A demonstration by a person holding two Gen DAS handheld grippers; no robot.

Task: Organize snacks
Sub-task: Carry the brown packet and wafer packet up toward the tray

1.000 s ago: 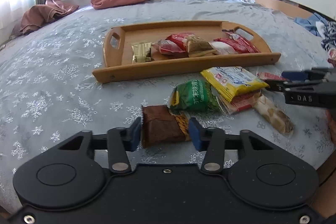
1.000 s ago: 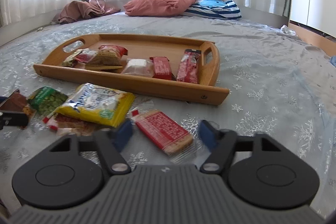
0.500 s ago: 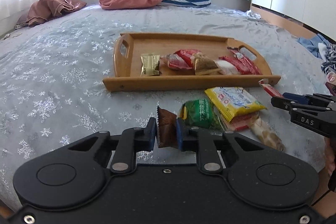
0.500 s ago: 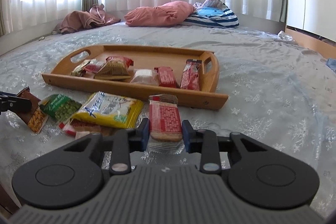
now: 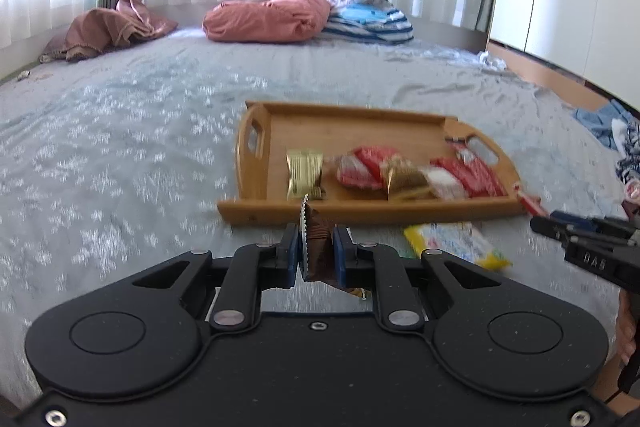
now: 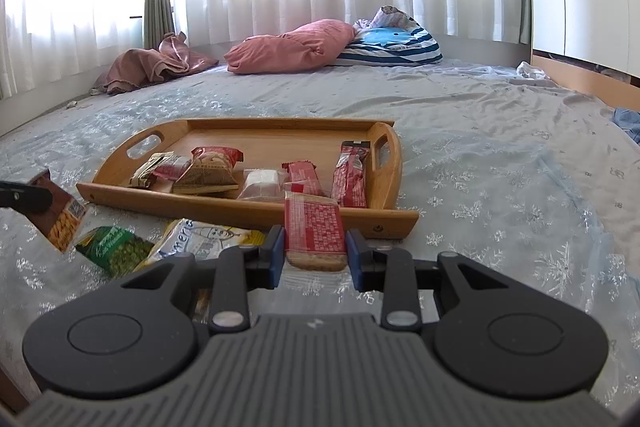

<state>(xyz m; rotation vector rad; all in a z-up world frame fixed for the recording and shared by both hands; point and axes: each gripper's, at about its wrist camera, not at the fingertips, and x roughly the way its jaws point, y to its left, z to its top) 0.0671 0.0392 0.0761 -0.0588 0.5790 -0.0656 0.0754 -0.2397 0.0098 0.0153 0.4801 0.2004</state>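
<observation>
We pinch a crinkly brown packet (image 5: 317,247) in our left gripper (image 5: 316,253) and a flat red wafer pack (image 6: 315,233) in our right gripper (image 6: 316,254), near the wooden tray (image 6: 248,211).

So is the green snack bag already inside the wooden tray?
No, the green snack bag lies on the bedspread in front of the wooden tray, next to the yellow packet, outside its near rim.

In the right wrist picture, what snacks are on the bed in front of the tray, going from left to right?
Brown packet held up by the left hand-held gripper → green packet → yellow packet → red cracker packet in the right hand-held gripper.
</observation>
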